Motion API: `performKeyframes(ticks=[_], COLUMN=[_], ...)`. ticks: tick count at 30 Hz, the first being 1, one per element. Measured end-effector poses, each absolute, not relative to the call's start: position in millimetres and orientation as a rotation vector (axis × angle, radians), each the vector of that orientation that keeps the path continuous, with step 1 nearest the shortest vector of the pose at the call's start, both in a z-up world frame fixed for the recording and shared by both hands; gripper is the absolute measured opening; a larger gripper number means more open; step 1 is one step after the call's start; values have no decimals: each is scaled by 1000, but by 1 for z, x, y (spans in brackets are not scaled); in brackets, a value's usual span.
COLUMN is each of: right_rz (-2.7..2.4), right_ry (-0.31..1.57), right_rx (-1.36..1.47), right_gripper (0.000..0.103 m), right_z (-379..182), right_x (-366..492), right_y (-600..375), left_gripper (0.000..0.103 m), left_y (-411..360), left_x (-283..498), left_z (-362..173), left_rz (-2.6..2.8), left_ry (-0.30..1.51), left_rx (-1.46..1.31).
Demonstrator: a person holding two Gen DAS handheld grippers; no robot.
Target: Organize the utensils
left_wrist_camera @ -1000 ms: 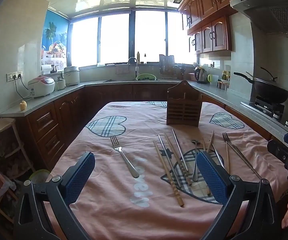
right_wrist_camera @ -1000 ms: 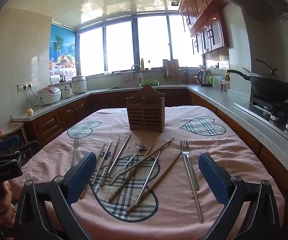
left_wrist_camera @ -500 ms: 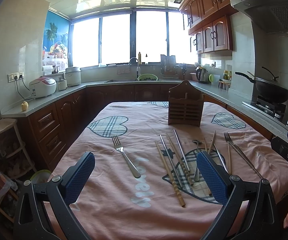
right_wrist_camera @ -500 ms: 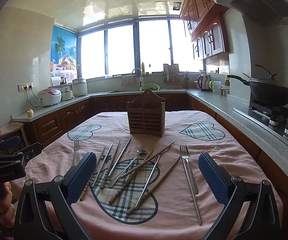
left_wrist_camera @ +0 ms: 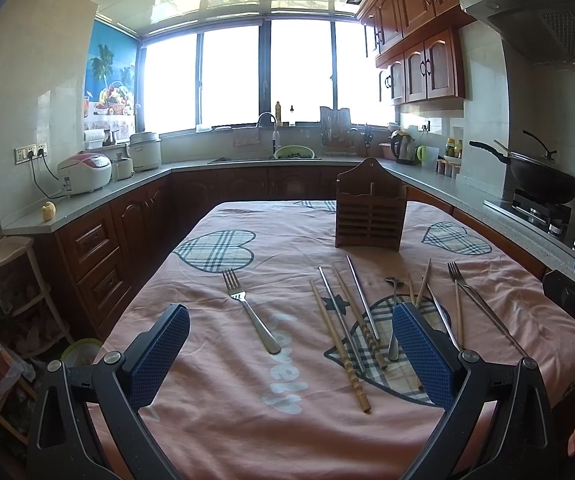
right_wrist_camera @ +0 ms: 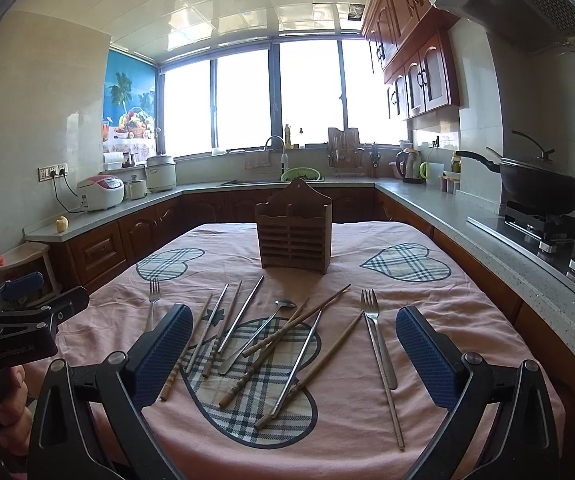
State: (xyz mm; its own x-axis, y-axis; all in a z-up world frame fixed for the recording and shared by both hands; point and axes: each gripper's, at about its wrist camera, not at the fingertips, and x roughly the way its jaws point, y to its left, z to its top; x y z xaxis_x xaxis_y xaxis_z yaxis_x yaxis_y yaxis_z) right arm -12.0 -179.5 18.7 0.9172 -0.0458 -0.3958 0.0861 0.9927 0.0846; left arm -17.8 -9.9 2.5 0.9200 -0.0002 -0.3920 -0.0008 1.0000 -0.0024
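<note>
In your left wrist view, the left gripper (left_wrist_camera: 289,356) has its jaws wide apart and holds nothing. The lone fork (left_wrist_camera: 250,312) lies at centre frame, just ahead between them, its handle running toward you. The wooden holder (left_wrist_camera: 370,216) stands upper right of centre.

In your right wrist view, the right gripper (right_wrist_camera: 293,354) is likewise spread and empty. The crossed chopsticks (right_wrist_camera: 287,336) and spoon (right_wrist_camera: 257,336) lie mid-frame, angled up-right. The holder (right_wrist_camera: 293,232) stands straight above them, so this hand looks nearer the pile.

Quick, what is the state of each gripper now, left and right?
Left gripper: open, holding nothing, above the tablecloth.
Right gripper: open, holding nothing, above the scattered utensils.
</note>
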Motion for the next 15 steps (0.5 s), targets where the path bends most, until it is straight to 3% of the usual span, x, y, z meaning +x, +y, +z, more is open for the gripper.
performKeyframes(ticks=[15], right_rz=[-59], right_ry=[400], right_rx=[85], right_gripper=[102], right_z=[22], right_x=[-11], right_y=[-177], left_gripper=[102], left_y=[-12], left_x=[-18], left_z=[2], left_rz=[1], left_ry=[400], left_rx=[0])
